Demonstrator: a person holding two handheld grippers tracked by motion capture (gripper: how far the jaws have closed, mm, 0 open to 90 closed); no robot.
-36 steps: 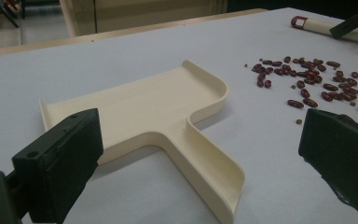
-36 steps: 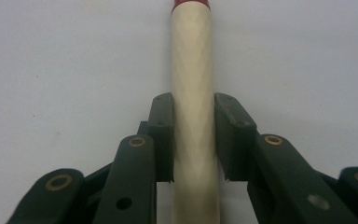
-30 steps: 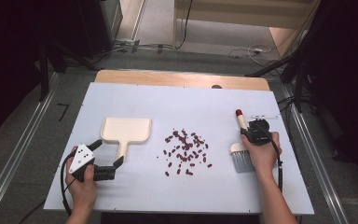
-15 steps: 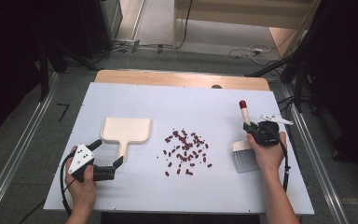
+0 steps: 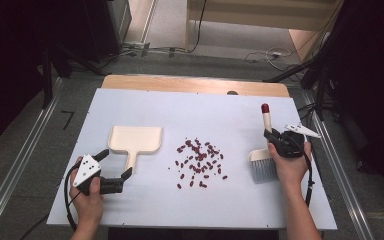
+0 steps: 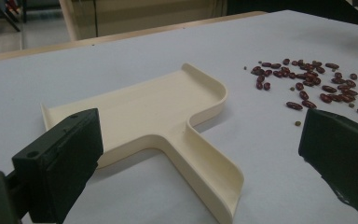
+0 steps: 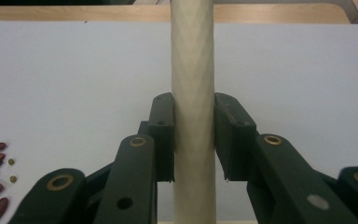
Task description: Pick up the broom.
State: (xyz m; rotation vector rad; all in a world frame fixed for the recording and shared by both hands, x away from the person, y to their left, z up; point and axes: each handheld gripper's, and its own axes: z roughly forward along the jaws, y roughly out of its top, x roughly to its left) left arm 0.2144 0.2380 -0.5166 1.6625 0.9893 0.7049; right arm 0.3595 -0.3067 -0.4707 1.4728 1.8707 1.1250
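Note:
A cream dustpan (image 5: 135,140) lies flat on the white table left of a scatter of red beans (image 5: 198,162). My left gripper (image 5: 115,165) is open at the pan's handle end; in the left gripper view the dustpan (image 6: 158,116) has its handle between the wide-apart jaws, untouched, with the beans (image 6: 317,86) beyond to the right. My right gripper (image 5: 280,142) is shut on the handle of a small brush (image 5: 265,120) with a red tip, its pale bristles (image 5: 262,167) down by the table right of the beans. The right gripper (image 7: 193,135) pinches the cream brush handle (image 7: 192,70).
The white table sheet (image 5: 210,112) has bare room behind and in front of the beans. A wooden edge (image 5: 195,84) runs along the far side. Metal rails (image 5: 25,165) flank the table, and cables lie on the floor beyond.
My right gripper has shifted a little to the right and up with the brush, carrying its bristles slightly right too. The left gripper and dustpan have not moved.

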